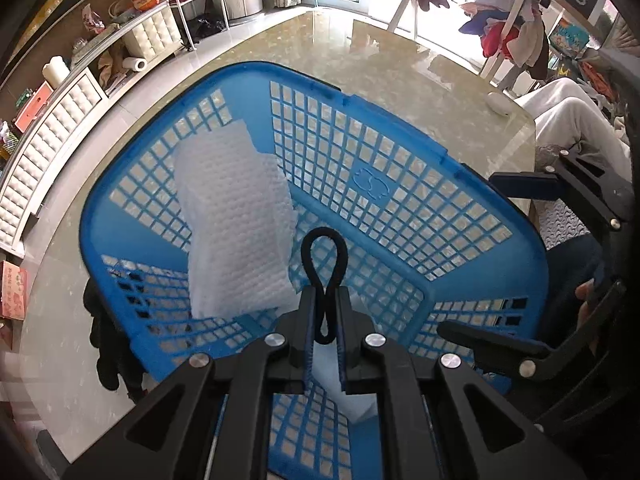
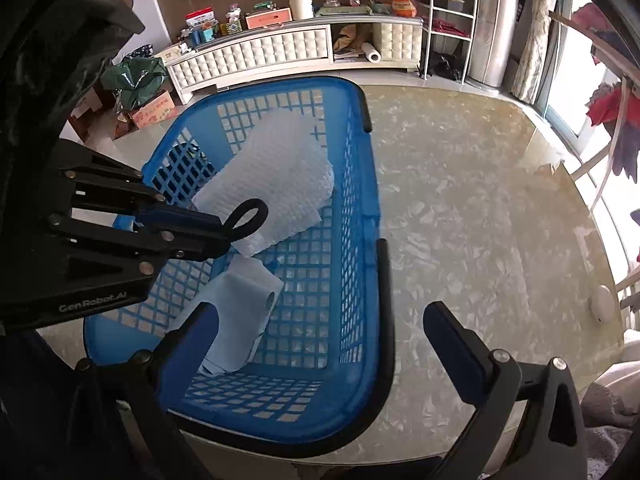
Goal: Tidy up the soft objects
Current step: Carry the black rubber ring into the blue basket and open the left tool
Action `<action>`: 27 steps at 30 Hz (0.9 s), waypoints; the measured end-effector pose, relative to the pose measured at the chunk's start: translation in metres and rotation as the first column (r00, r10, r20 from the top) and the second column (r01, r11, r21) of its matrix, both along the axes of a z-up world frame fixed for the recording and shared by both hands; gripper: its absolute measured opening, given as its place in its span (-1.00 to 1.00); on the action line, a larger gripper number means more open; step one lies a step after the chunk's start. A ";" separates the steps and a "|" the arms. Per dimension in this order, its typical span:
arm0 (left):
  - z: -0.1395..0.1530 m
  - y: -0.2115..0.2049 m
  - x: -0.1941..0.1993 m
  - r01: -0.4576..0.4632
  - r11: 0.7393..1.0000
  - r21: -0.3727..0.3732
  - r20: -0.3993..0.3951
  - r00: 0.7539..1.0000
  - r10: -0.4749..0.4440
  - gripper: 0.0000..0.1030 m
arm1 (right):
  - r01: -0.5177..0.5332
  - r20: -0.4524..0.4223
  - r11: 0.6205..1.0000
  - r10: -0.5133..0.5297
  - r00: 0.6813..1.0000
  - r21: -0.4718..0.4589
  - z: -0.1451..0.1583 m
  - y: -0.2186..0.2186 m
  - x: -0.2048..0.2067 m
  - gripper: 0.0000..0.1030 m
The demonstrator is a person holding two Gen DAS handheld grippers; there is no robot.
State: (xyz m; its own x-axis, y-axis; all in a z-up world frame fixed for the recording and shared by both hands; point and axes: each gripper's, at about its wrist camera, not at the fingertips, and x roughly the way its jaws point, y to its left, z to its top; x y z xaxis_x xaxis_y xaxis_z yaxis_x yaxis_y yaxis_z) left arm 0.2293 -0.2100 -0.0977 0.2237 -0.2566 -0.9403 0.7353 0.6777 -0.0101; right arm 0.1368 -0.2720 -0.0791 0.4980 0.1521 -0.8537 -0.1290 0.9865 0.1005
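- The left tool (image 1: 323, 322) points steeply down over the blue basket (image 1: 400, 128), its two fingers clamped together on a black hair tie (image 1: 323, 264) whose loop sticks out past the tips, above the basket floor.
- The right tool (image 2: 320, 344) hangs at the basket's near right rim with its blue-padded fingers (image 2: 452, 344) wide apart and nothing between them.
- On the basket floor, nearest, lies a light blue folded cloth (image 2: 240, 304).
- Farther in, a white textured cloth (image 1: 236, 220) lies partly up against the far wall of the basket.
- The basket stands on the glossy marbled worktop (image 2: 480, 220).
- Beyond the worktop, against the wall, runs a white tufted cabinet (image 2: 280, 54).
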 end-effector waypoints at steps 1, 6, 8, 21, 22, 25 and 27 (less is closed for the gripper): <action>-0.002 -0.002 0.002 0.002 1.000 0.002 0.000 1.000 -0.002 -0.85 | 0.003 -0.001 1.000 -0.003 1.000 0.005 0.000 -0.001 0.000 0.99; -0.005 -0.007 0.005 0.006 1.000 0.015 -0.001 1.000 -0.006 -0.80 | 0.010 -0.003 1.000 -0.010 1.000 0.015 0.001 -0.004 -0.002 0.99; -0.005 -0.008 0.007 0.001 1.000 0.014 0.004 1.000 -0.001 -0.76 | 0.012 -0.007 1.000 -0.012 1.000 0.014 0.001 -0.006 -0.002 0.99; 0.002 0.005 0.013 -0.039 0.999 0.013 0.052 0.998 0.038 0.22 | 0.012 -0.027 1.000 -0.012 1.000 -0.015 -0.006 -0.008 0.003 0.99; 0.004 0.007 0.014 -0.043 0.999 0.017 0.053 0.998 0.042 0.22 | 0.012 -0.030 1.000 -0.012 0.999 -0.018 -0.007 -0.008 0.003 0.99; 0.010 0.012 0.015 -0.064 0.998 0.012 0.056 0.996 0.063 0.40 | 0.015 -0.039 0.999 -0.017 0.999 -0.038 -0.010 -0.008 0.005 0.99; 0.016 0.019 0.015 -0.076 0.997 -0.006 0.061 0.995 0.076 0.51 | 0.020 -0.038 0.998 -0.022 0.999 -0.063 -0.011 -0.009 0.005 0.99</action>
State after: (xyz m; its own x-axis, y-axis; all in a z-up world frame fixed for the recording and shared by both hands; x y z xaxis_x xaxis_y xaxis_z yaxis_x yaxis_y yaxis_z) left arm 0.2443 -0.1915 -0.0820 0.2998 -0.2404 -0.9232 0.6808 0.7319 0.0305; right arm 0.1417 -0.2810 -0.0906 0.4669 0.0871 -0.8800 -0.1052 0.9935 0.0425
